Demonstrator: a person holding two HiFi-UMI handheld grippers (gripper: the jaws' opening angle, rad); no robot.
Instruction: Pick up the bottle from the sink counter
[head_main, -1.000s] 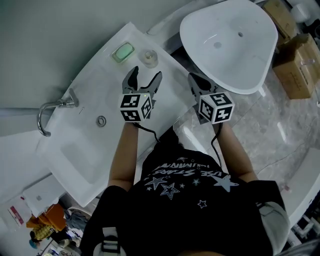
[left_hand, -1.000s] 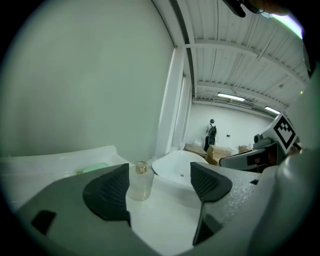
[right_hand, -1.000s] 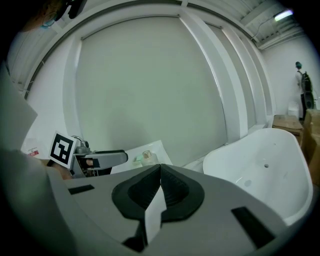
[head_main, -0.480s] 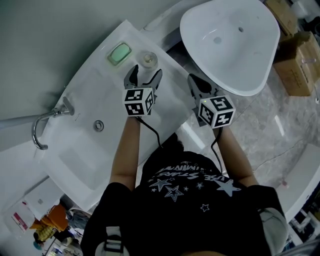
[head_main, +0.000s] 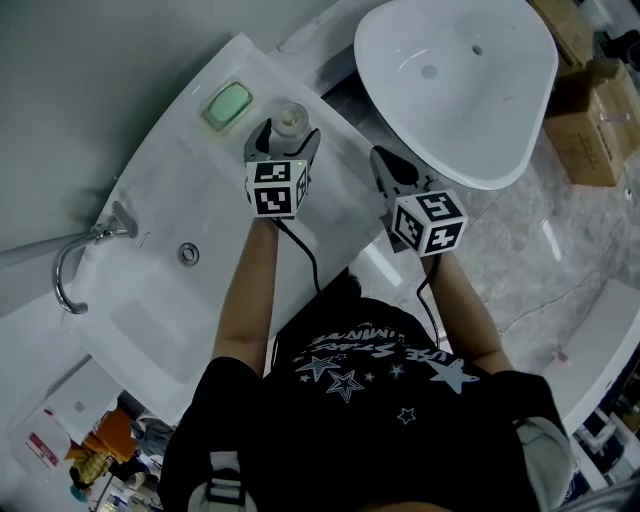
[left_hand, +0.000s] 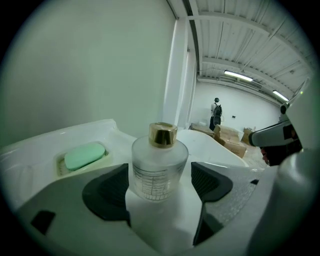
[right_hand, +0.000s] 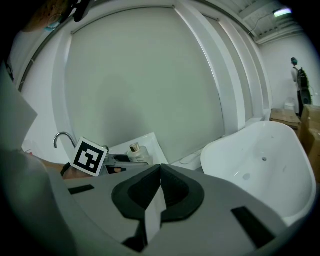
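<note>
A frosted glass bottle (left_hand: 158, 172) with a gold cap (left_hand: 163, 134) stands upright on the white sink counter (head_main: 190, 170), near its right end. My left gripper (left_hand: 159, 186) is open, and the bottle sits between its two dark pads (left_hand: 107, 192) with a small gap on each side. From above, the left gripper (head_main: 287, 136) reaches just under the bottle (head_main: 292, 117). My right gripper (head_main: 388, 168) hovers off the counter's right edge, shut on nothing. The right gripper view shows its jaws (right_hand: 160, 170) pressed together and the bottle (right_hand: 135, 152) far off.
A green soap bar (head_main: 227, 105) lies in a recess left of the bottle. A chrome faucet (head_main: 72, 262) and a drain (head_main: 188, 253) sit at the counter's left. A large white tub (head_main: 460, 80) stands to the right, with cardboard boxes (head_main: 590, 125) beyond it.
My left gripper has moved forward along the counter, so its open jaws now flank the bottle. The right gripper has stayed shut and hardly shifted.
</note>
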